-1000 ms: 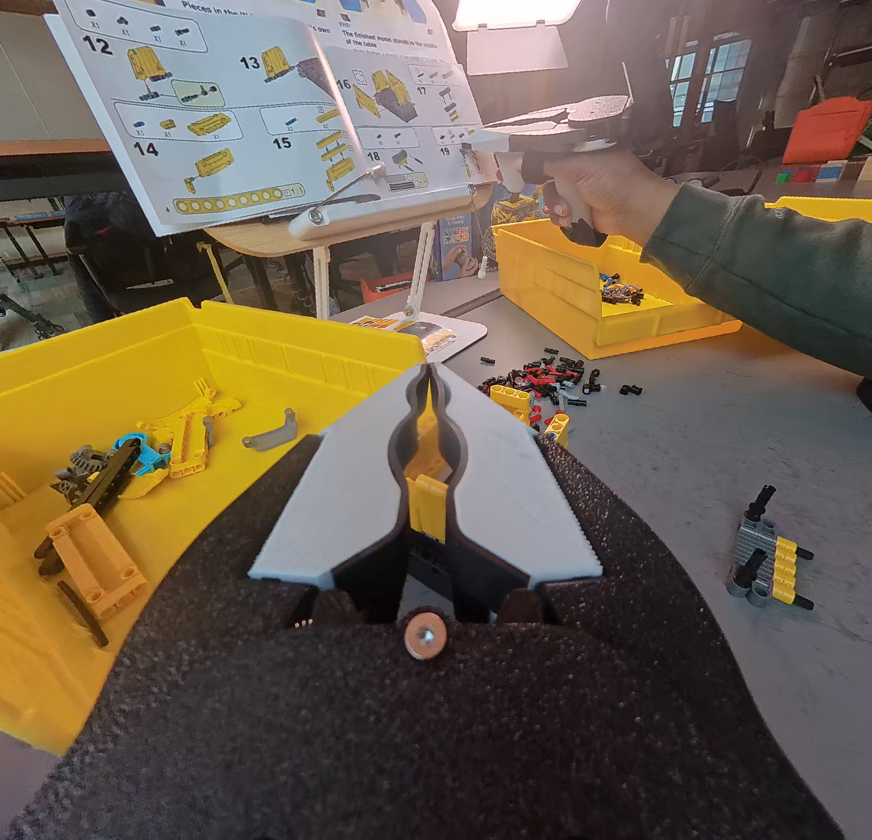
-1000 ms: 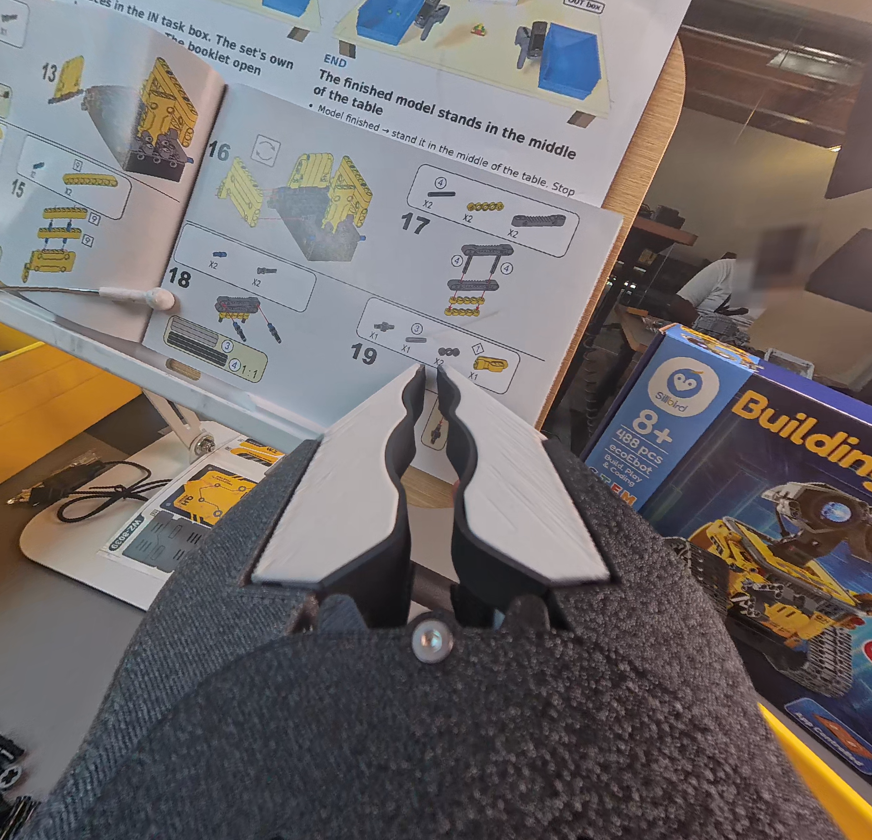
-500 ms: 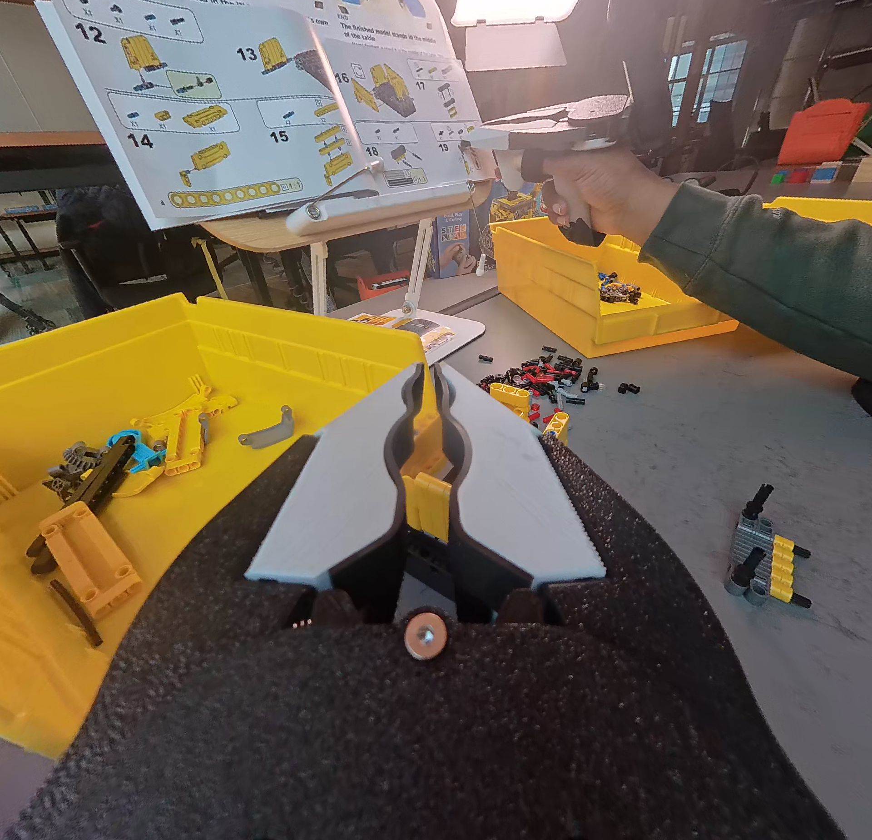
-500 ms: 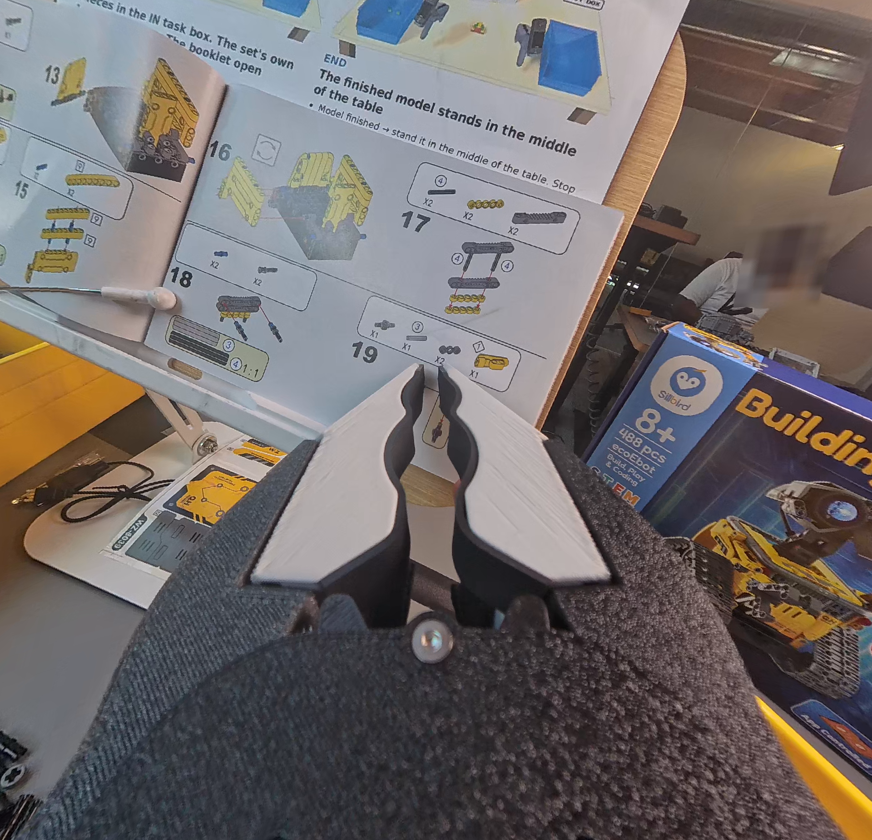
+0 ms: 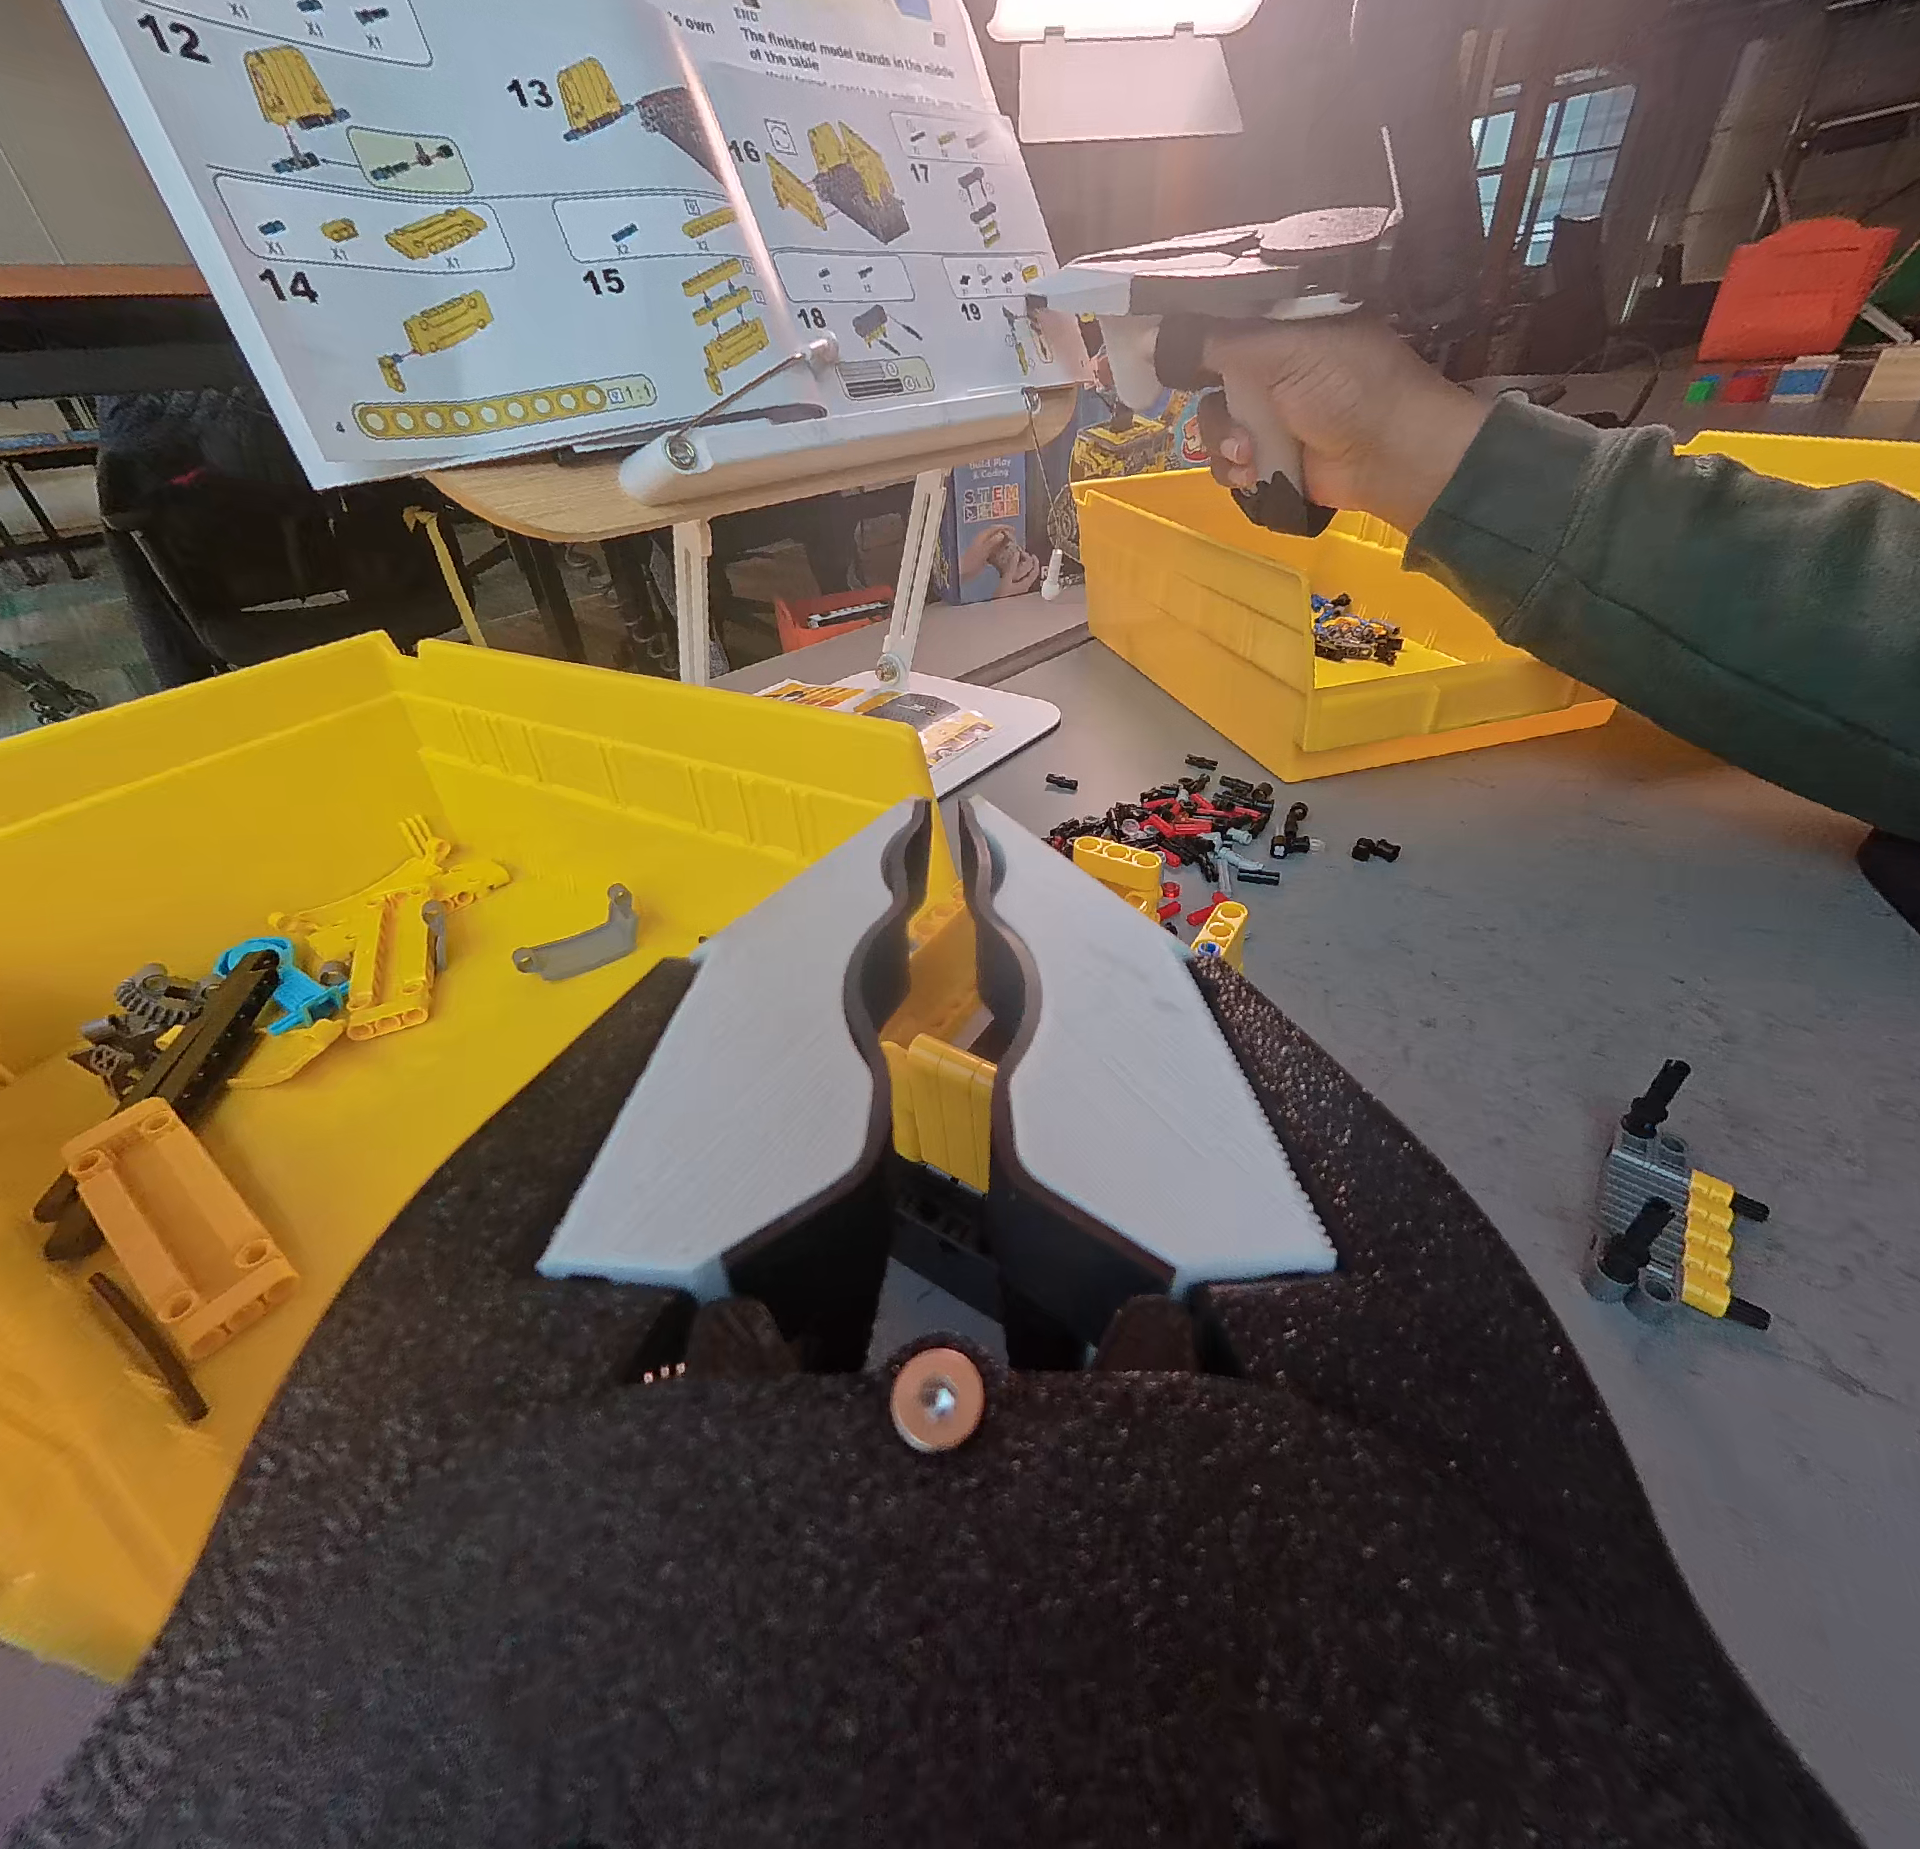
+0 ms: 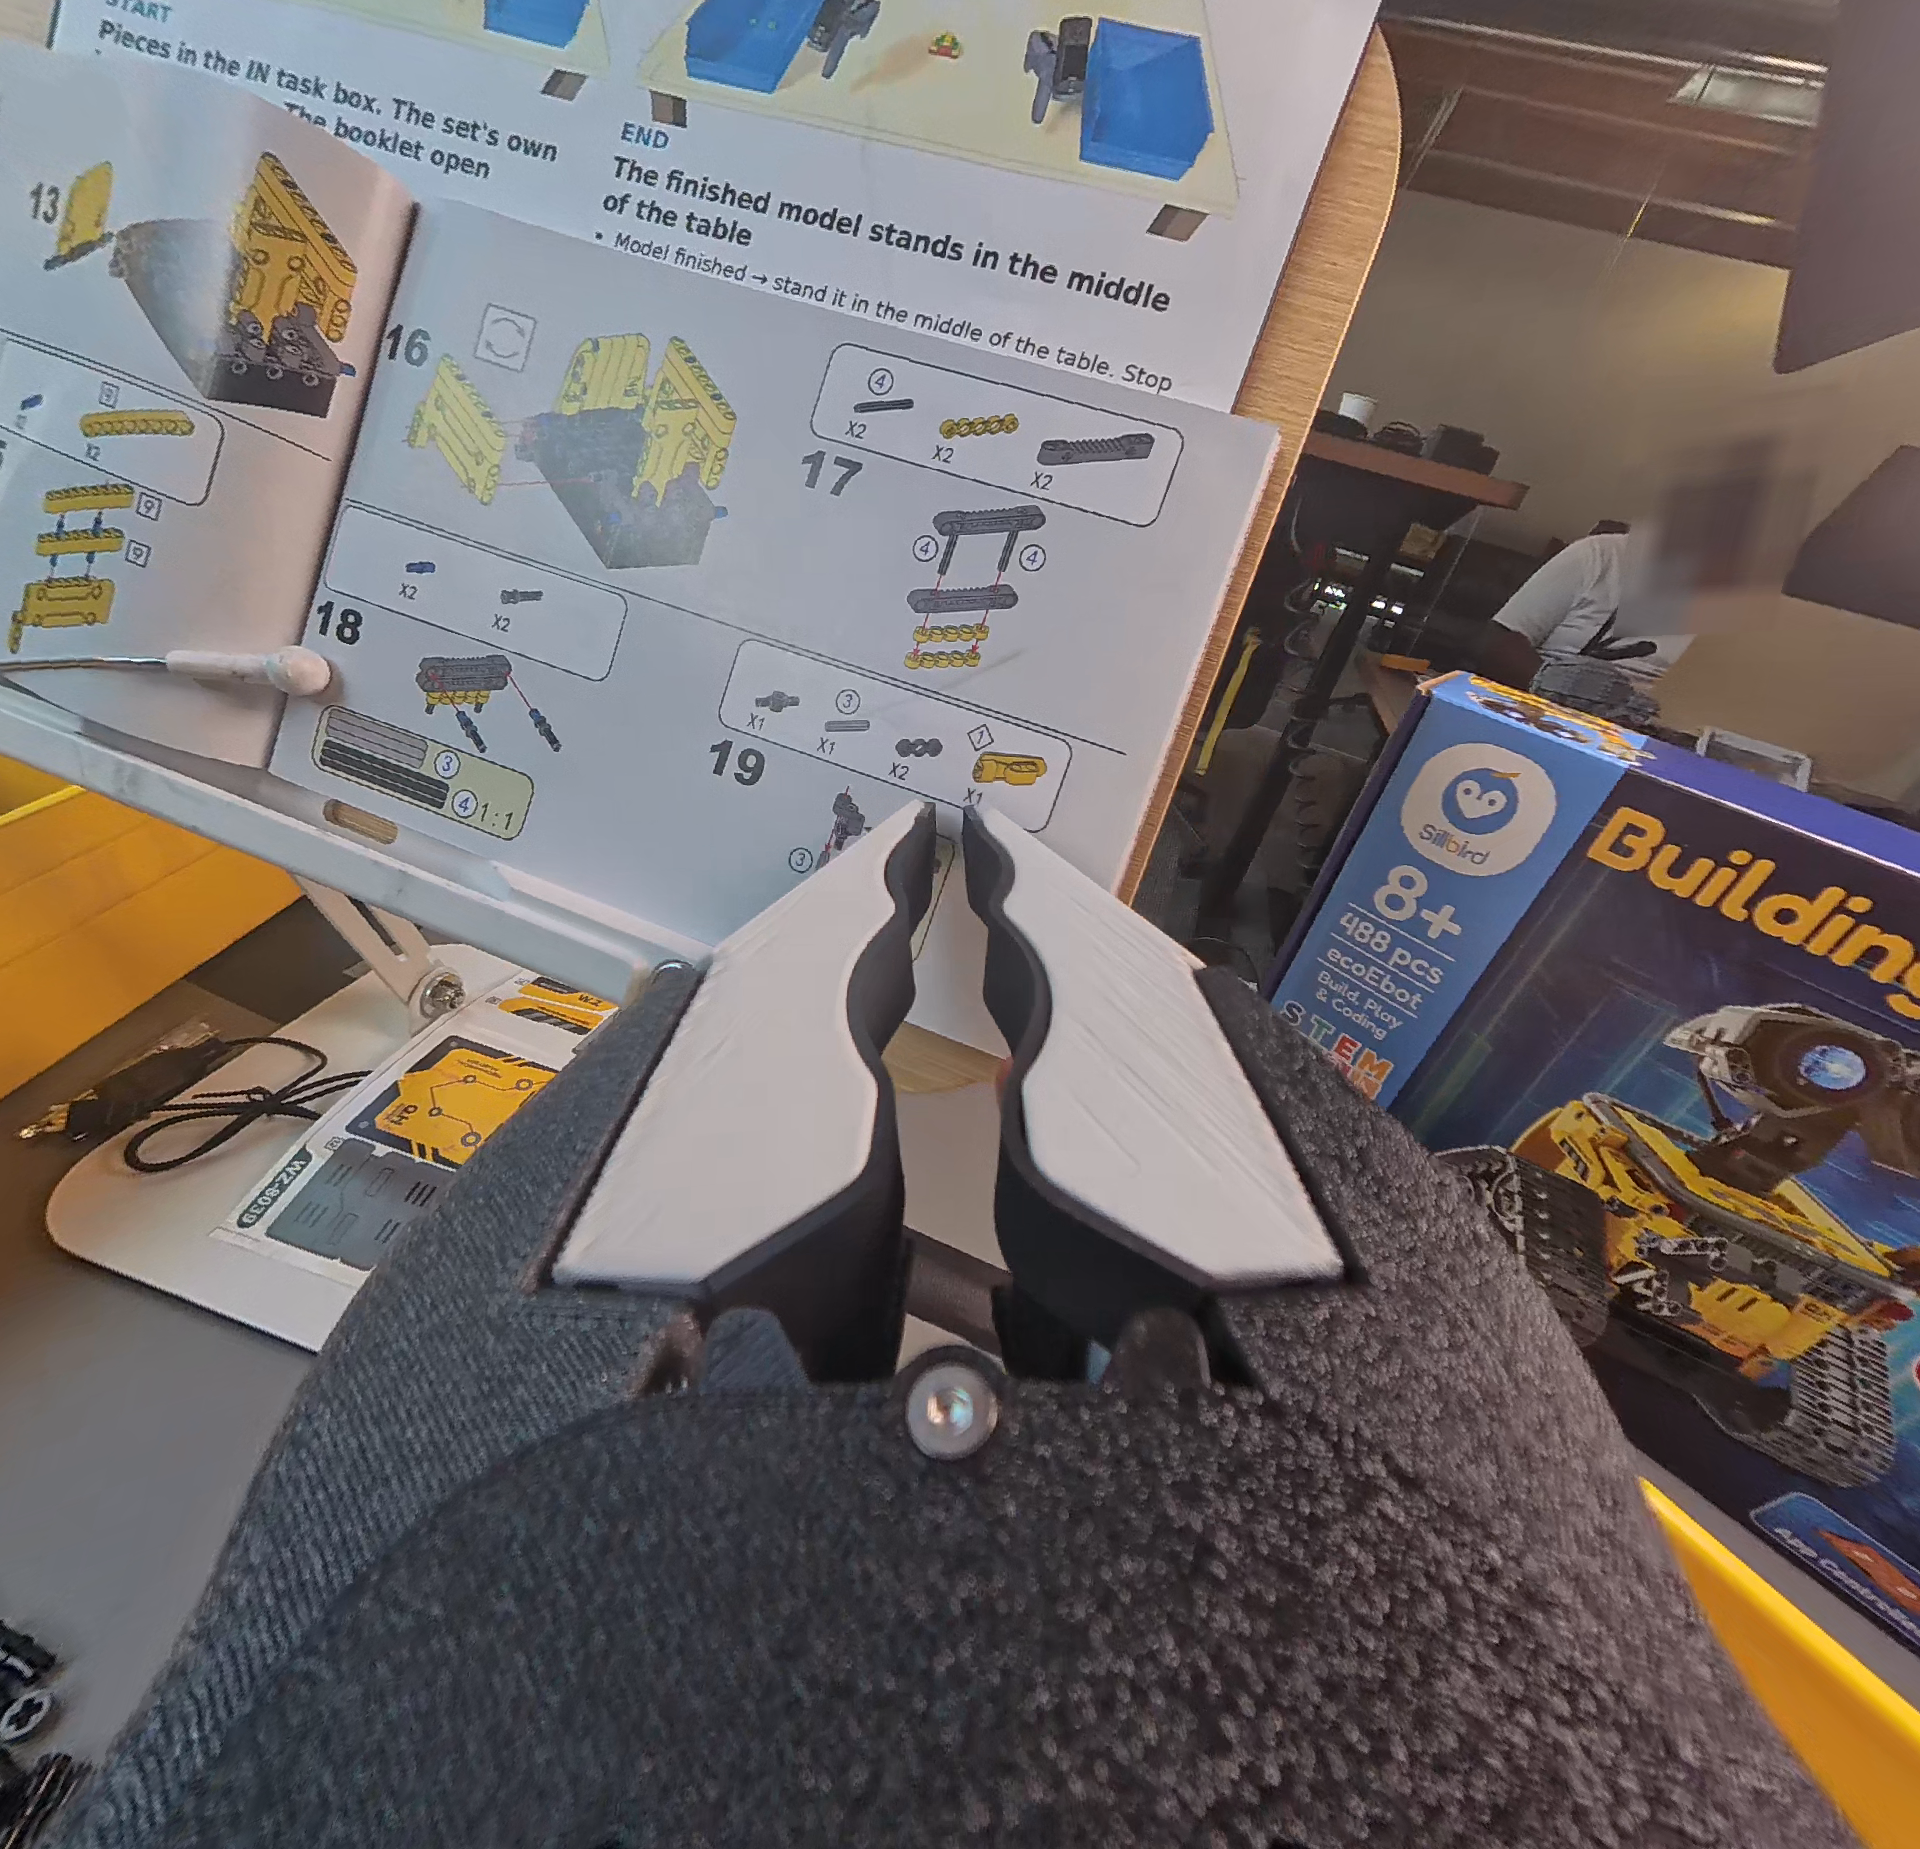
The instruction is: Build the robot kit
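Yellow-and-black brick assembly (image 5: 940, 1113) mostly hidden between left gripper (image 5: 940, 831) fingers; blue cardboard toy box (image 6: 1704, 1051) cut off at right edge.

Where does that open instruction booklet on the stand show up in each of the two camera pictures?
Left wrist view: the instruction booklet fills the upper left, propped on the stand, above the left gripper, which is shut on a yellow block assembly.
Right wrist view: the booklet fills the upper left and middle, just beyond the right gripper, shut and empty.
Shared landmark: the white stand base on the table.
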{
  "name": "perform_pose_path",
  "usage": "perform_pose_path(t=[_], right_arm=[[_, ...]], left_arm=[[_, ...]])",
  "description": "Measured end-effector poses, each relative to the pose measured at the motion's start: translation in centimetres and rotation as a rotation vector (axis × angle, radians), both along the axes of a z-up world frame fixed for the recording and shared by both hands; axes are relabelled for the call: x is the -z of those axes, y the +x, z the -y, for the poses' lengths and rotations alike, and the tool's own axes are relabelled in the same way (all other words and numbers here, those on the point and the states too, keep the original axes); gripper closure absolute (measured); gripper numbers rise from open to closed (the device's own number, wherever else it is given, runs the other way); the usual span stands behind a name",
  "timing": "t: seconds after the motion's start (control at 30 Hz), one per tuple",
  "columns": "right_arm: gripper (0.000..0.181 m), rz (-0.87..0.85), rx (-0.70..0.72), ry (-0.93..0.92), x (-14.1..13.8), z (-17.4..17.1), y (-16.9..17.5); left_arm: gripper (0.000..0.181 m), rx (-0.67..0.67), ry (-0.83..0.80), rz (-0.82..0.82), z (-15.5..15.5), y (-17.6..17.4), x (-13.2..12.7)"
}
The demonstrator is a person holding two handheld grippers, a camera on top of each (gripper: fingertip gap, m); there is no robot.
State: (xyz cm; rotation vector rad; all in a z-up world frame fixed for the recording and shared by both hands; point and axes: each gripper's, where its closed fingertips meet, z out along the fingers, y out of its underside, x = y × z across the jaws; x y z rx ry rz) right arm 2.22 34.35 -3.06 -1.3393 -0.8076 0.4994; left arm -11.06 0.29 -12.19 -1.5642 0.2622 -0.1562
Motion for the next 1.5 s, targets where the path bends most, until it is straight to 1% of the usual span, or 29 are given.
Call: perform_pose_path(t=[1.17, 1.3, 1.37, 1.5], right_arm=[[0.175, -0.011, -0.004, -0.009, -0.2, 0.2, 0.0], [0.175, -0.010, -0.030, 0.037, -1.7, 2.3, -1.3], [0.175, 0.004, -0.048, 0.061, -2.4, 4.1, -2.7], [0.174, 0.070, -0.071, 0.114, -2.8, 7.6, -5.6]], left_arm=[[0.175, 0.008, -0.014, 0.005, -0.2, 0.1, 0.3], [0.174, 0.010, -0.013, 0.002, -0.1, 0.2, 0.3], [0.174, 0.011, -0.015, 0.002, -0.2, 0.2, 0.3], [0.174, 0.008, -0.018, -0.003, -0.2, 0.2, 0.4]])
